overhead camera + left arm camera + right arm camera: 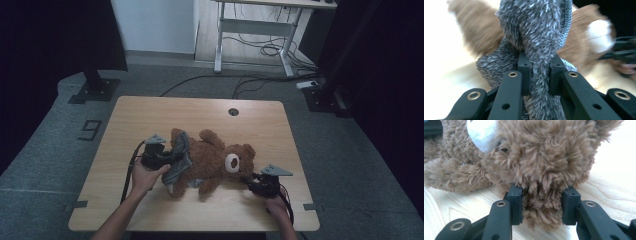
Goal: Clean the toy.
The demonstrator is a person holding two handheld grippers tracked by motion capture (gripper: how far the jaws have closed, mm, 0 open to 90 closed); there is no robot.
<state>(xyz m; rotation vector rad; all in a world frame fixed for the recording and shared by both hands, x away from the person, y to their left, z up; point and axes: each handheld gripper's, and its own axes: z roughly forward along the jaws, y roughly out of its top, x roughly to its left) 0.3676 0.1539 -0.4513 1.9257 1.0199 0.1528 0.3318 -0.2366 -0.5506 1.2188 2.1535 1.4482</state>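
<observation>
Forearms come in over the near edge of the table (150, 107), a pale wood-grain top with a round cable hole near the far edge.

Left gripper (167, 159): jaws clamped on a bunched fold of the grey knit garment (179, 156), seen close up in the left gripper view (541, 50). Fuzzy fleece-like yarn, ribbed hem, fully limp; probably featherweight and compresses to almost nothing. Likely snags on fur rather than slides, so grabbing a gathered ridge or the hem looks better than a flat face.

Teddy bear (210, 161) lies on its back mid-table, slightly toward the near edge, head to the right, garment draped over its legs end. Brown shaggy plush, white muzzle, soft stuffing; likely light, floppy limbs, nothing fragile.

Right gripper (251, 183): jaws pinched on the bear's head by an ear-like lobe (541, 210), fur squeezed between the pads. Probably a fair anchor; the stuffed bulk gives a firmer bite than loose pile.
</observation>
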